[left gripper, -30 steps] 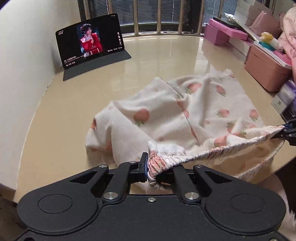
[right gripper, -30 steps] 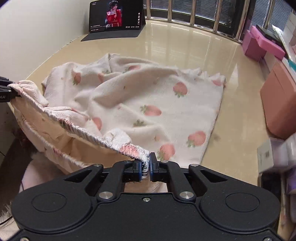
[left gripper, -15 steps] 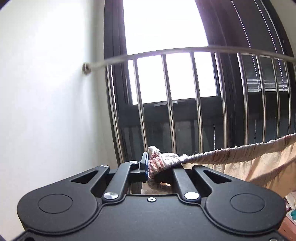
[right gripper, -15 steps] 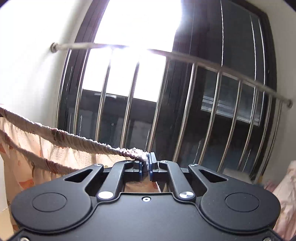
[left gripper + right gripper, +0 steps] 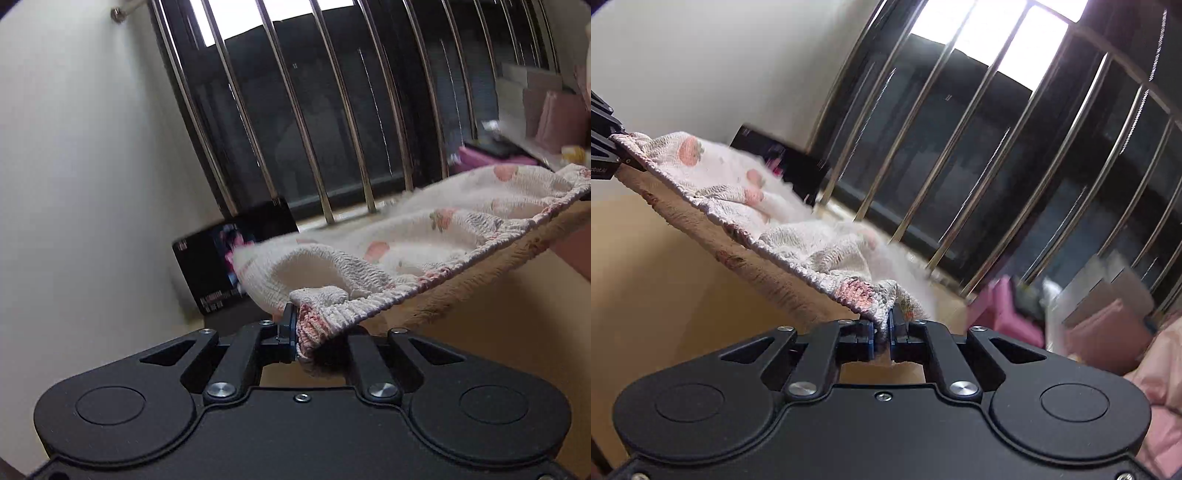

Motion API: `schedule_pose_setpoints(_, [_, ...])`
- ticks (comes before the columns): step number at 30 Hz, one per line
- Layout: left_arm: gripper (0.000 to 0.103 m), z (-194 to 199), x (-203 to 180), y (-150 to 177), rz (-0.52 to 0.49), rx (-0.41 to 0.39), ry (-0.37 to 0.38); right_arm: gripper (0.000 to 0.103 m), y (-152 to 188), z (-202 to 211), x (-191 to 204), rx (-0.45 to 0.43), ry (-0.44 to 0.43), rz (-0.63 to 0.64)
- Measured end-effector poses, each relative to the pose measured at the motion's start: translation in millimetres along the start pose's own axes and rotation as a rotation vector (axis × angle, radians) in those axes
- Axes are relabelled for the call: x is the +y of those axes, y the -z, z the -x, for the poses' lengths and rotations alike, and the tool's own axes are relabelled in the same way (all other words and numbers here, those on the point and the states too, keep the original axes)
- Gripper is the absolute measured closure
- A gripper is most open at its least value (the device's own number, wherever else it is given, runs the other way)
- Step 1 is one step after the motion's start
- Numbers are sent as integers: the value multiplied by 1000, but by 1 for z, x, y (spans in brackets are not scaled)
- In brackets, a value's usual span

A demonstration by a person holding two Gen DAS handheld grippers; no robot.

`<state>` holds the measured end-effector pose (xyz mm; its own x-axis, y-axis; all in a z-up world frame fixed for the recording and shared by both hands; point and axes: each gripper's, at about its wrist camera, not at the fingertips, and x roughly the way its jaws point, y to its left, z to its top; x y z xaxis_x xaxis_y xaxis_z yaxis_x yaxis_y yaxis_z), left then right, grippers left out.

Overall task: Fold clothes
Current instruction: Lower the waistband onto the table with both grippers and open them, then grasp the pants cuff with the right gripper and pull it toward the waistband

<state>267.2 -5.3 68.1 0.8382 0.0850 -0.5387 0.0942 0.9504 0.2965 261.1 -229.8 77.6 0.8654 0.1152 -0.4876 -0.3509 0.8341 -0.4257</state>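
Observation:
A white garment with pink peach prints (image 5: 424,236) hangs stretched in the air between my two grippers, its ribbed waistband taut. My left gripper (image 5: 306,336) is shut on one end of the waistband. My right gripper (image 5: 884,328) is shut on the other end, and the garment (image 5: 783,221) runs from it to the left gripper's tip (image 5: 602,147) at the left edge. The rest of the cloth billows away from me, blurred by motion, above the beige table (image 5: 498,332).
A tablet (image 5: 218,258) playing video stands at the far left by the white wall. A barred window (image 5: 332,110) lies ahead. Pink boxes (image 5: 1004,314) and storage bins (image 5: 554,122) stand at the right.
Both grippers lifted the garment off the table and swung up toward the window, then tilted back down. The cloth now flies out forward over the table.

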Motion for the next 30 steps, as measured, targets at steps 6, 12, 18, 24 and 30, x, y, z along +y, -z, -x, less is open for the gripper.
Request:
schedule_pose_setpoints(6, [94, -33, -37, 136, 126, 260, 112, 97, 130, -21, 85, 231, -137, -57])
schedule_pose_setpoints(12, [84, -16, -43, 172, 153, 302, 102, 91, 166, -1, 95, 255, -178, -200])
schedule_pose_setpoints(18, [24, 17, -47, 182, 124, 252, 92, 49, 169, 19, 85, 240, -219, -255])
schedule_pose_setpoints(24, [11, 42, -21, 195, 319, 227, 206, 20, 165, 42, 63, 226, -314, -418])
schedule_pose_setpoints(30, [8, 59, -6, 197, 498, 164, 190, 11, 149, 46, 82, 183, -338, -381])
